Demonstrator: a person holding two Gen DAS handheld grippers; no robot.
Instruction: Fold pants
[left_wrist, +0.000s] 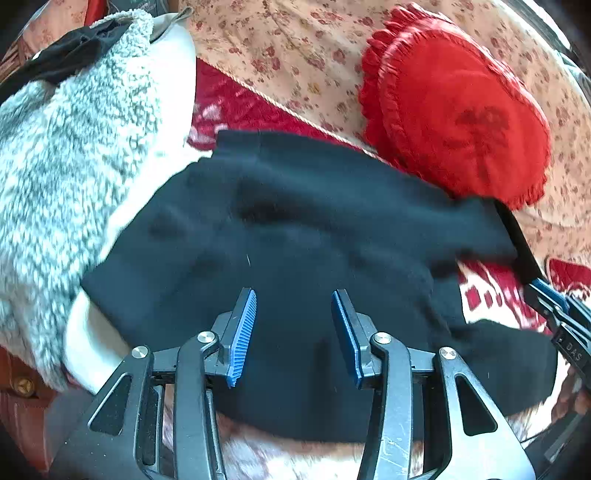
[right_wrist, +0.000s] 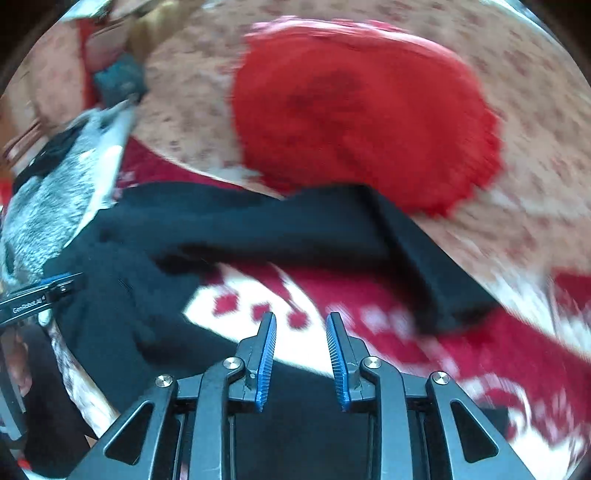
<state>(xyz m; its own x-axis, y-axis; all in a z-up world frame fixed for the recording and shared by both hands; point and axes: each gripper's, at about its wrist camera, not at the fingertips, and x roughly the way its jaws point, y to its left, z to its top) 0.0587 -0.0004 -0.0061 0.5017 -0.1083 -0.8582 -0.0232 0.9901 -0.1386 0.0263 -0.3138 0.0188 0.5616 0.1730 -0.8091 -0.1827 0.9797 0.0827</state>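
Both claws hang open and empty: the left claw (left_wrist: 293, 301) over the dark pants (left_wrist: 295, 229), the right claw (right_wrist: 301, 323) beside them. Next, pinch one edge cleanly and fold it flat across the bed (left_wrist: 295, 55).

red frilled cushion (left_wrist: 458, 107), floral sheet (left_wrist: 295, 48), fleece garment, perhaps (left_wrist: 66, 155)

black pants (left_wrist: 295, 229), red cushion (left_wrist: 458, 110), floral sheet (left_wrist: 295, 48)

Blurry pants (right_wrist: 258, 229) beside red cushion (right_wrist: 362, 122)
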